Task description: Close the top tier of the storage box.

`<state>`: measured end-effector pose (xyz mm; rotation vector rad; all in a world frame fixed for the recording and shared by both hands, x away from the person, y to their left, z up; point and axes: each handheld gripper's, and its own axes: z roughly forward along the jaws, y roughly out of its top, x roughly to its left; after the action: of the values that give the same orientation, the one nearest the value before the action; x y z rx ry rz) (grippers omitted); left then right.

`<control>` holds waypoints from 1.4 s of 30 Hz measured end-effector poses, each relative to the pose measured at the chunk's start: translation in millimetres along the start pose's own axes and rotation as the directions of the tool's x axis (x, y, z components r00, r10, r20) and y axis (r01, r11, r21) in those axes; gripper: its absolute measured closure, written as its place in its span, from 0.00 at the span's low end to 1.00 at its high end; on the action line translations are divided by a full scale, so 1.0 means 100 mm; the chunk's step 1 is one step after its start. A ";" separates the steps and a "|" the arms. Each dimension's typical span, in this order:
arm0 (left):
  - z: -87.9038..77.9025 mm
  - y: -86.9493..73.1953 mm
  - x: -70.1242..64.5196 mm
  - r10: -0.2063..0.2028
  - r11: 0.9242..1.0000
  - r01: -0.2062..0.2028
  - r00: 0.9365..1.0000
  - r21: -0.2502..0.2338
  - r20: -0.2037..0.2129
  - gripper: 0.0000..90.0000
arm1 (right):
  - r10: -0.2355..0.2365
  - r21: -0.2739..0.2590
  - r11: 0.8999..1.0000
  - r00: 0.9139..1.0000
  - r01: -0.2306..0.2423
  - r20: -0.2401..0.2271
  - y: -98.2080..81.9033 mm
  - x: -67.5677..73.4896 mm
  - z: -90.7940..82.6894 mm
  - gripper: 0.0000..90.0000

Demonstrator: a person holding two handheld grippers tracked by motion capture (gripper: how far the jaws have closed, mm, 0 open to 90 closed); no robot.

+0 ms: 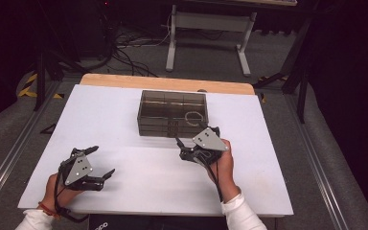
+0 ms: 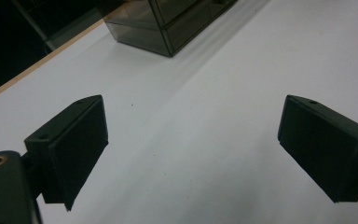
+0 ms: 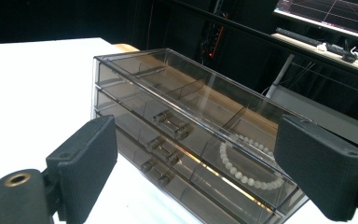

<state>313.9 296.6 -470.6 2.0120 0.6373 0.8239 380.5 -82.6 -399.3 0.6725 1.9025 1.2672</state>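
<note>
A: Container status?
B: Smoked clear drawer box [image 1: 172, 114] sits toward the far middle of the white table top [image 1: 115, 124]. Three drawers stacked, each with a small clear handle on the front; all look shut. Dividers split the inside into compartments.
A: Contents?
B: One white bead bracelet [image 3: 251, 164], lying flat in the top level, right-end compartment as seen in the right gripper view. In the high view it shows as a pale ring [image 1: 192, 117] at the box's right end. Other compartments: can't tell, too dark.
A: Room to move?
B: Bare white surface left of the box and across the near half. Wooden strip [image 1: 166, 83] runs along the far edge, just behind the box. The box's front face is well back from the near edge.
A: Hands?
B: Right gripper [image 1: 195, 135] is just in front of the box's right front corner, pointed at the drawer fronts, jaws wide apart, nothing between them. Right hand [image 1: 224, 165] behind it, white sleeve at the near edge.
A: Left?
B: Left gripper [image 1: 103, 163] is low over the near-left of the table, well apart from the box, angled right. Jaws spread wide, empty.
</note>
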 end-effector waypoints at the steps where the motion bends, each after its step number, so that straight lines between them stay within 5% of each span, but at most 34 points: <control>1: 0.00 0.00 0.00 0.001 1.000 -0.001 1.000 0.000 0.000 0.10 | 0.002 -0.003 1.000 1.000 -0.002 -0.001 0.00 0.00 -0.01 0.16; 42: 0.01 0.00 -0.01 0.004 1.000 -0.004 1.000 0.005 0.002 0.10 | -0.020 0.021 1.000 1.000 0.020 -0.005 -0.16 -0.06 -0.34 0.15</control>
<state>313.7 295.4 -471.5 2.0192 0.6353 0.8230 356.1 -111.4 -404.8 0.6604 1.9239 1.2388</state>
